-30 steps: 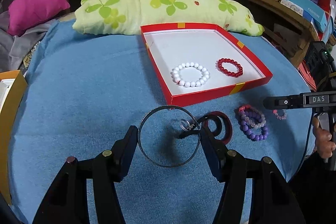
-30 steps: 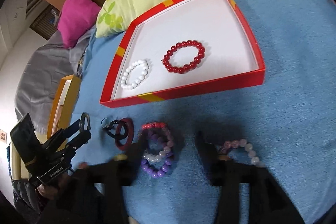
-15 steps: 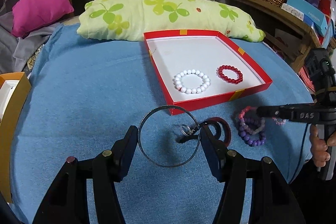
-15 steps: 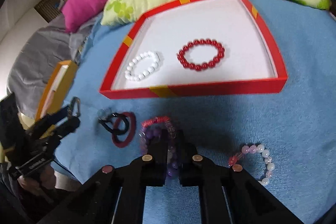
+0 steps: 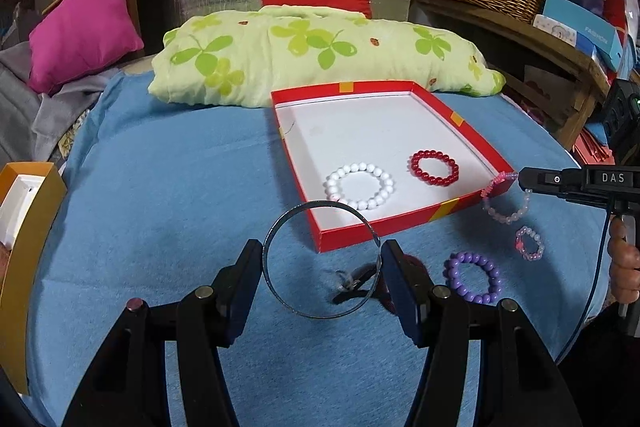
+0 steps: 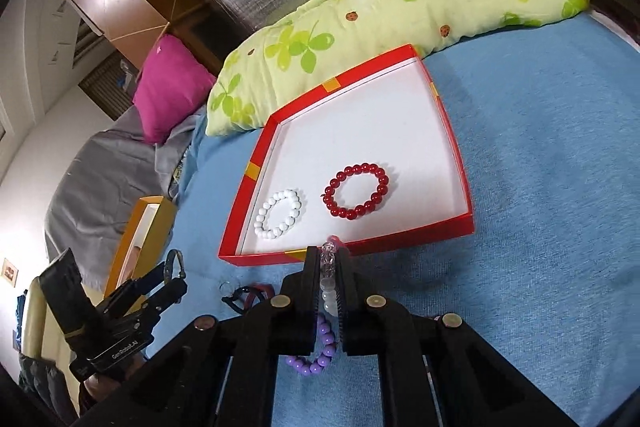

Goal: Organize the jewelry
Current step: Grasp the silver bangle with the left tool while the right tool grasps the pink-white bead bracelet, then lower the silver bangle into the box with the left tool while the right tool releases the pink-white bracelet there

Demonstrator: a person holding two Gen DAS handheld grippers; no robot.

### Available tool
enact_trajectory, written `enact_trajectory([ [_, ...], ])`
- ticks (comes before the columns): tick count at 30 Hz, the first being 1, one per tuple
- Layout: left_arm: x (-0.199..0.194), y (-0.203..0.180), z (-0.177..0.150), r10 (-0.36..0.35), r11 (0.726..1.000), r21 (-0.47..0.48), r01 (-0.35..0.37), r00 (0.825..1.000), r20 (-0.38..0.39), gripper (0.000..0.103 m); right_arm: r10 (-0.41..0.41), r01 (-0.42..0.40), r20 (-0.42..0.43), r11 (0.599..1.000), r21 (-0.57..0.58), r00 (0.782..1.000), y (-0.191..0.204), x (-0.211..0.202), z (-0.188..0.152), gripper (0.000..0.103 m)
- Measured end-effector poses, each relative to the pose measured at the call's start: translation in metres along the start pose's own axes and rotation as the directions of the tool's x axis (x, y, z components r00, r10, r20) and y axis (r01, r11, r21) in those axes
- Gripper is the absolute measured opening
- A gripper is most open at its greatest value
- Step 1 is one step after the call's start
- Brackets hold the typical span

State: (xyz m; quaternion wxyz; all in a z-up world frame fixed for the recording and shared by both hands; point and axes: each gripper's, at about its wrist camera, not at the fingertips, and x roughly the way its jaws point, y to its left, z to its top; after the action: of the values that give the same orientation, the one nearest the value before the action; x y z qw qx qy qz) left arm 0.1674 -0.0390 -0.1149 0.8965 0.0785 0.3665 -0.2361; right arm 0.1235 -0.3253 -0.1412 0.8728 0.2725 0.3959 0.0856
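Left-wrist view shows the left gripper (image 5: pixel 320 277) with its jaws pressed against either side of a thin metal bangle (image 5: pixel 320 259), which stands up between them just short of the red tray (image 5: pixel 400 223). Off to its right, the right gripper (image 5: pixel 520 179) has its jaws clamped shut on a pink-and-clear bead bracelet (image 5: pixel 506 205), which dangles from the tips beside the tray's corner. Below it, a purple bracelet (image 5: pixel 474 277) and a small pink one (image 5: pixel 529 243) lie on the blue cloth (image 5: pixel 160 207), while white beads (image 5: pixel 359 185) and red beads (image 5: pixel 435 167) rest inside the tray.
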Motion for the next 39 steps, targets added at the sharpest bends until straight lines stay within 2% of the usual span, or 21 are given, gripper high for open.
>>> enact_trajectory([
  [11, 0.003, -0.017, 0.015, 0.004, 1.0, -0.009, -0.004, 1.0, 0.022, 0.062, 0.025, -0.024, 0.016, 1.0, -0.011, 1.0, 0.009, -0.002, 0.001, 0.008],
  [21, 0.015, -0.032, 0.028, 0.128, 0.992, 0.009, -0.128, 0.992, 0.016, 0.062, 0.025, -0.024, 0.019, 0.999, -0.023, 1.0, 0.019, 0.004, 0.003, 0.008],
  [30, 0.023, -0.042, 0.044, 0.169, 0.985, 0.027, -0.17, 0.985, 0.044, 0.062, 0.023, -0.021, 0.069, 0.999, -0.024, 0.997, 0.028, 0.01, 0.021, 0.009],
  [39, 0.04, -0.052, 0.063, 0.199, 0.978, 0.052, -0.203, 0.978, 0.064, 0.062, 0.013, -0.016, 0.113, 1.0, 0.023, 0.993, 0.024, 0.027, 0.044, 0.009],
])
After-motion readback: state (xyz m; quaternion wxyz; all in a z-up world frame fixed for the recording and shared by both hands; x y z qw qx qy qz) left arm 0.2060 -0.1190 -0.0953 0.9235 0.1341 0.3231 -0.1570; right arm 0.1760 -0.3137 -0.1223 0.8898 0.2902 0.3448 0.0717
